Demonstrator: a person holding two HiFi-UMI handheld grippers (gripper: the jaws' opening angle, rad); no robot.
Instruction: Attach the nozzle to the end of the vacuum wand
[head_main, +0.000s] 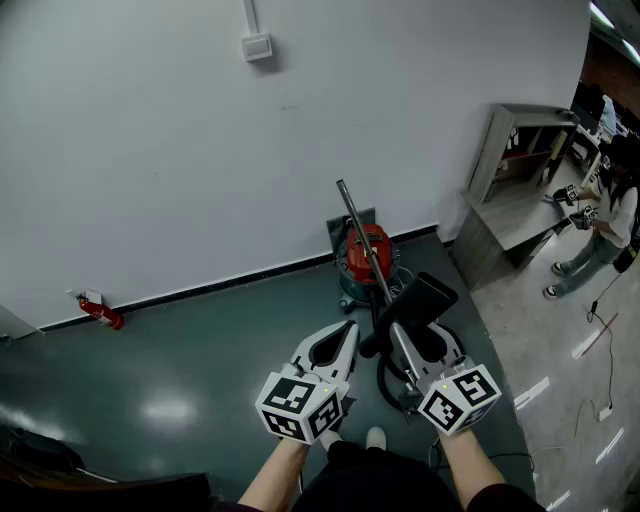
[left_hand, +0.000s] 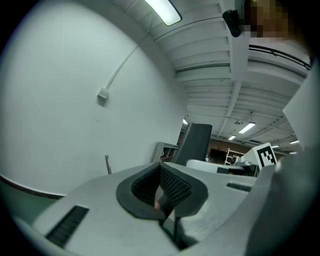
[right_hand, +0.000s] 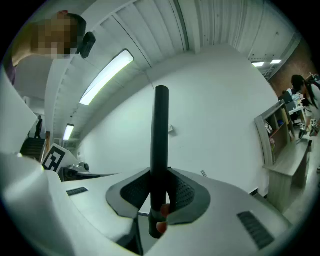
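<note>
Reaches in from 6 o'clock of the head view on two bare forearms (head_main: 272, 478), side by side and about level. Holds the left gripper (head_main: 347, 332) just under centre, jaws clenched on nothing. Holds the right gripper (head_main: 398, 335) just beside it at 3 o'clock, jaws grasping the black nozzle (head_main: 425, 296) by its tube.

Shows in the head view alone the red vacuum (head_main: 367, 255) on the floor (head_main: 200, 360) against the wall (head_main: 200, 150), with the metal wand (head_main: 360, 235) slanting up from it toward 11 o'clock.

Shows in the right gripper view alone the grip itself: pads of the right gripper (right_hand: 160, 197) pressed on the nozzle (right_hand: 160, 145), tube upright toward 12 o'clock.

Shows in the left gripper view the left gripper (left_hand: 167, 192) with pads together, the nozzle (left_hand: 196, 142) beyond the jaws at 1 o'clock, and the wand (left_hand: 107, 164) at 9 o'clock.

Places the nozzle's wide head past the right jaws at 1 o'clock, just beside the wand's lower stretch and well apart from its upper end.
</note>
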